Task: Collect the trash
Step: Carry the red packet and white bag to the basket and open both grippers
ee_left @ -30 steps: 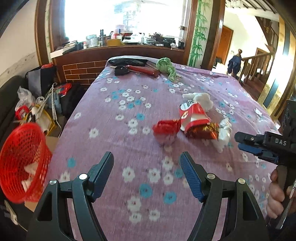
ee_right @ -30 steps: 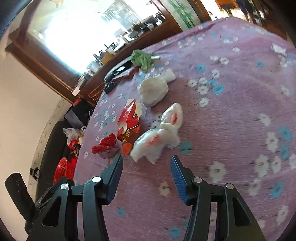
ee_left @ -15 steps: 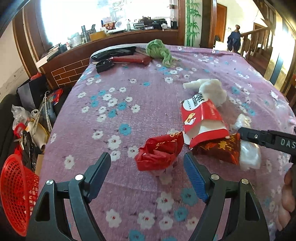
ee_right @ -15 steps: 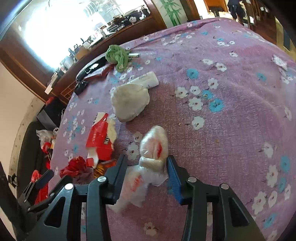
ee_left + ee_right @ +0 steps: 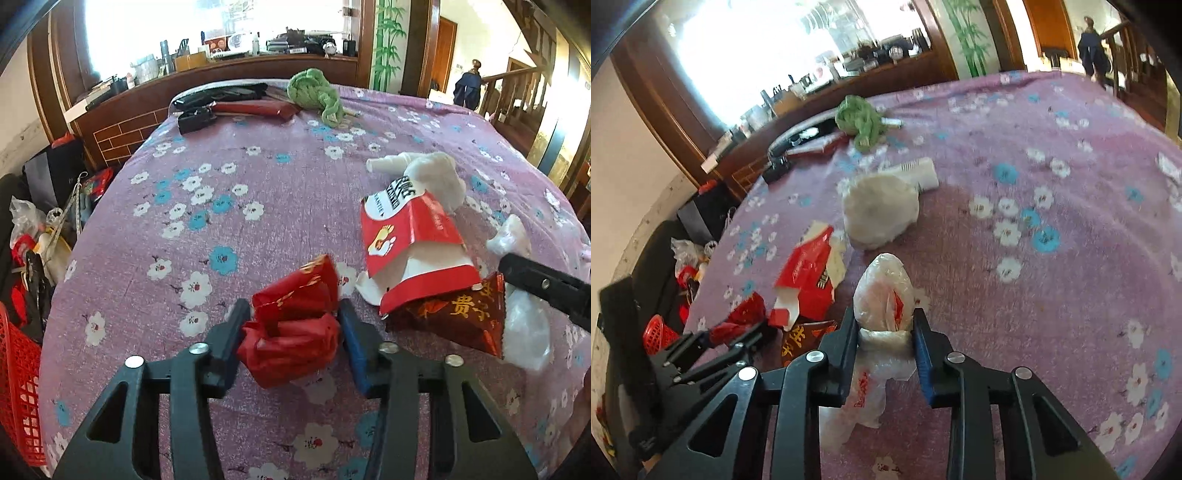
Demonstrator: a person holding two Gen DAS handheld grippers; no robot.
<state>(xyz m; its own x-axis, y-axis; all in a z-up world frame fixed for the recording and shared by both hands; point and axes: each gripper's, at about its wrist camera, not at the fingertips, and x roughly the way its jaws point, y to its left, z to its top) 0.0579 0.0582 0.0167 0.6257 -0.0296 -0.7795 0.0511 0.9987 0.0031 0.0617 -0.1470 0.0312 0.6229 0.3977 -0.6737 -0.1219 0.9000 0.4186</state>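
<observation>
**Both grippers closing on trash mid-bed**

The left gripper (image 5: 293, 332), its jaws just closing, pinches the crumpled red wrapper (image 5: 295, 332) near the bed's (image 5: 221, 229) front middle. The right gripper (image 5: 884, 343), also just closing, squeezes the clear plastic bag (image 5: 884, 302). Bare cloth stretches toward the far edge; the red basket (image 5: 18, 384) sits past the left edge.

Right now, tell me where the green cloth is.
The green cloth lies at the far end of the flowered bedspread, beside the dark red case and below the wooden ledge; the right wrist view shows it beyond the white bundle.
</observation>
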